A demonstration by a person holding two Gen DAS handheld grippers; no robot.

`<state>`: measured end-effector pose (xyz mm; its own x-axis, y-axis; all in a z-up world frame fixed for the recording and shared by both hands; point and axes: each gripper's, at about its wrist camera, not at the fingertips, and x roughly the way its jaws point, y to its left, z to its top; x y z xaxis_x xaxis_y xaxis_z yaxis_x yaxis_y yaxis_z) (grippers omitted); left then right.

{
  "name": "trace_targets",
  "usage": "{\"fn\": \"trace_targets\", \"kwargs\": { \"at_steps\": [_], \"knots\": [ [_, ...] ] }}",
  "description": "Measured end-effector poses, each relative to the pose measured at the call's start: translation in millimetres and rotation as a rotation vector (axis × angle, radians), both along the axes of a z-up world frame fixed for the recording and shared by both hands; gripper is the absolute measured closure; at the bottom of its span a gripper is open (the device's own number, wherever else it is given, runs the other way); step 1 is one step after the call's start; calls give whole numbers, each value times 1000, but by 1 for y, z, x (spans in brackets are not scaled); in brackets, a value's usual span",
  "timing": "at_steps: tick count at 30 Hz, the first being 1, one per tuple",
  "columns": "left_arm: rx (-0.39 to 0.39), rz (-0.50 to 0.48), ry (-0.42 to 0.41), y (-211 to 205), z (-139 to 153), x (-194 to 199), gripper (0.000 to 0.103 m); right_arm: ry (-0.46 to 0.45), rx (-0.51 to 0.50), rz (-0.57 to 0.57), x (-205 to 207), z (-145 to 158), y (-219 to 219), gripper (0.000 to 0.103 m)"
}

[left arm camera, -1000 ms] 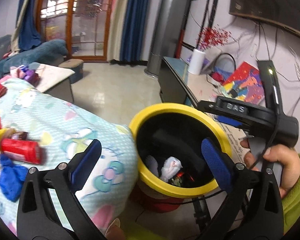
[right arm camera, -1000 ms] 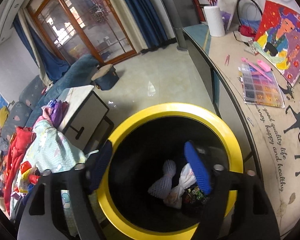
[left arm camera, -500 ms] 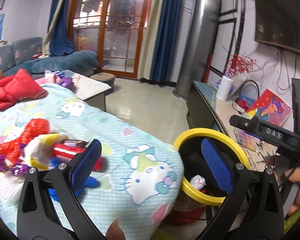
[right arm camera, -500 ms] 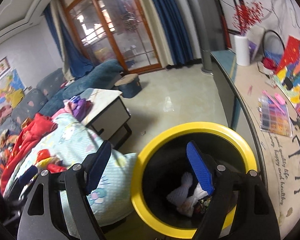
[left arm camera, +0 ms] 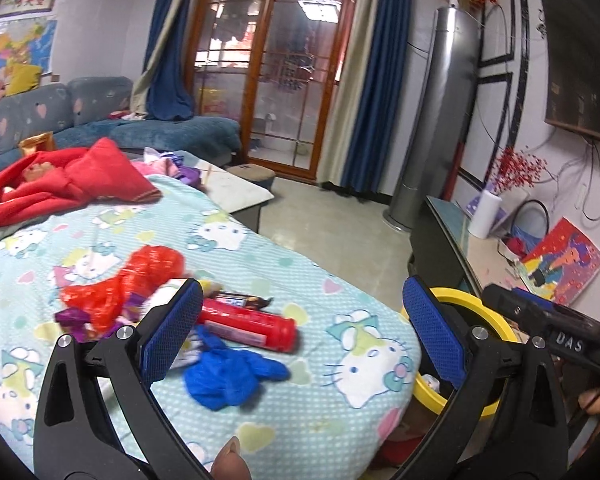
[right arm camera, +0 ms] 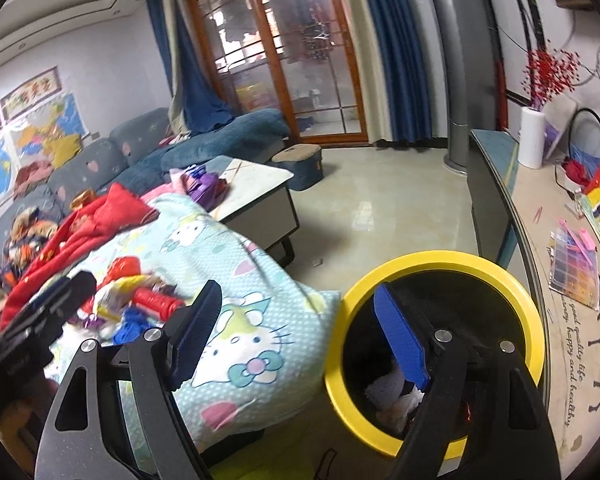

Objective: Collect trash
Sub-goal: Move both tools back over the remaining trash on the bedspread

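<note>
Yellow-rimmed bin (right arm camera: 436, 264) already holds some white and dark scraps; a red tube (left arm camera: 248, 324), blue glove (left arm camera: 228, 376) and wrappers remain on the patterned blanket (left arm camera: 340, 352). Left tongs (left arm camera: 302, 338) and right tongs (right arm camera: 296, 340) both gape empty.

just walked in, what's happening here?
A person is collecting trash with a handheld gripper in each hand. Both the left gripper and right gripper are open and empty. The yellow-rimmed bin beside the blanket-covered surface already holds some trash. A pile is left on the cartoon blanket: a red tube, a blue glove, a red plastic bag and some wrappers. The left gripper points at that pile; the right one faces the blanket's edge and the bin.
</note>
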<state>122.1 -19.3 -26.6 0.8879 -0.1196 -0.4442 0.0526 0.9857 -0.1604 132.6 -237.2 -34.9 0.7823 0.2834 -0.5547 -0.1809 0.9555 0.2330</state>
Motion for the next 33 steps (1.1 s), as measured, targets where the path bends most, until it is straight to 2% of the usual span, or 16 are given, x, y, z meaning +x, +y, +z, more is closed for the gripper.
{"fn": "trace_targets", "kwargs": {
  "at_steps": [12, 15, 20, 33],
  "knots": [
    [-17, 92, -29, 37, 8, -13, 11, -32, -48, 109, -14, 5, 33, 27],
    [-19, 124, -31, 49, 9, -14, 11, -40, -51, 134, -16, 7, 43, 18],
    [-34, 172, -25, 66, 7, -17, 11, -67, -75, 186, -22, 10, 61, 17],
    [-75, 283, 11, 111, 1, -22, 11, -31, -118, 343, -24, 4, 119, 17]
  ]
}}
